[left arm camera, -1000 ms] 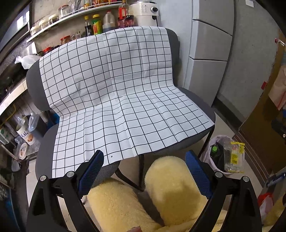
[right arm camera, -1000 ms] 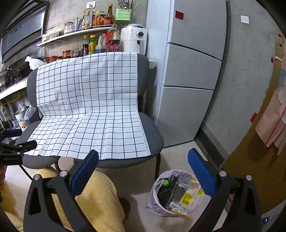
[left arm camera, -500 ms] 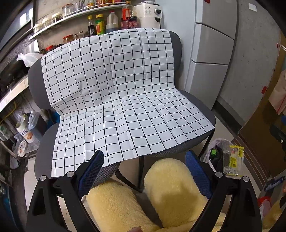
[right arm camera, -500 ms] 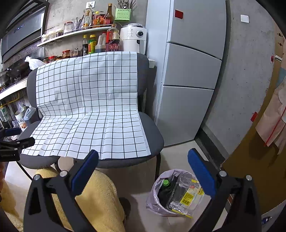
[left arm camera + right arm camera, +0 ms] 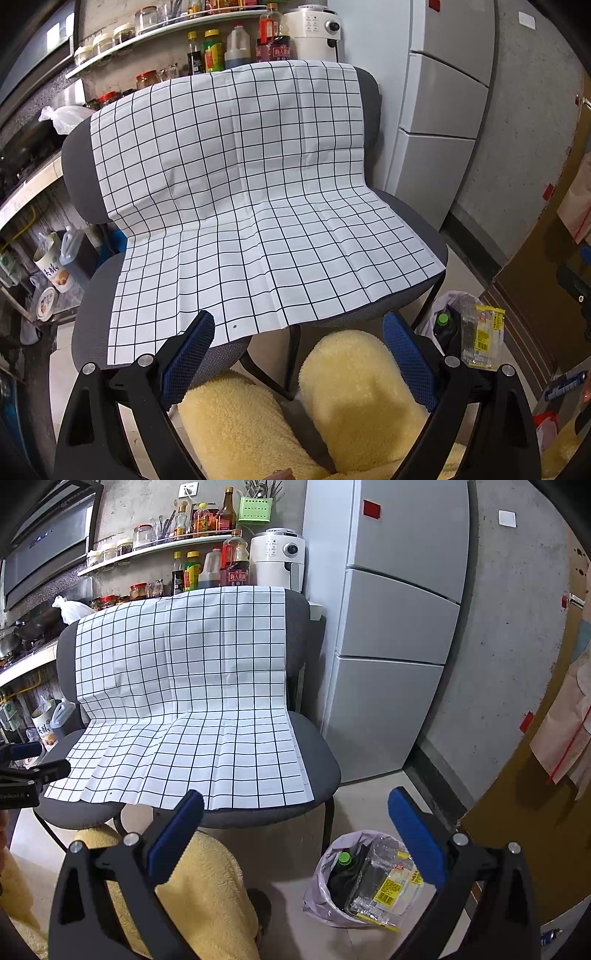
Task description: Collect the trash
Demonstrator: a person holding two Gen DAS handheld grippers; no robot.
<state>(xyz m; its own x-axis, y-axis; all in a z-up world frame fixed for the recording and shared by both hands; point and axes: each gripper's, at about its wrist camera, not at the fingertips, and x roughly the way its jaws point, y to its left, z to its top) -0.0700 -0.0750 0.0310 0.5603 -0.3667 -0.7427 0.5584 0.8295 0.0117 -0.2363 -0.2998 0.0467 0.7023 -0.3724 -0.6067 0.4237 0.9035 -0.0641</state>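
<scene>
A pale purple trash bag (image 5: 321,890) stands on the floor to the right of the chairs, holding a dark bottle with a green cap (image 5: 344,857) and clear plastic packaging with yellow labels (image 5: 391,888). The same trash bag (image 5: 441,306) shows low on the right in the left wrist view. My right gripper (image 5: 295,819) is open and empty, above and left of the bag. My left gripper (image 5: 298,339) is also open and empty, held over a person's yellow fleece-clad legs (image 5: 347,391), in front of the chair seats.
Two grey chairs (image 5: 325,764) stand side by side under a white black-grid cloth (image 5: 236,206). A white fridge (image 5: 399,635) is on the right, a shelf of bottles and jars (image 5: 184,542) behind. Containers (image 5: 51,262) crowd the floor at left.
The left wrist view has shifted slightly, so the chairs and cloth sit a little lower and nearer. The right gripper has barely moved. Both stay open.
</scene>
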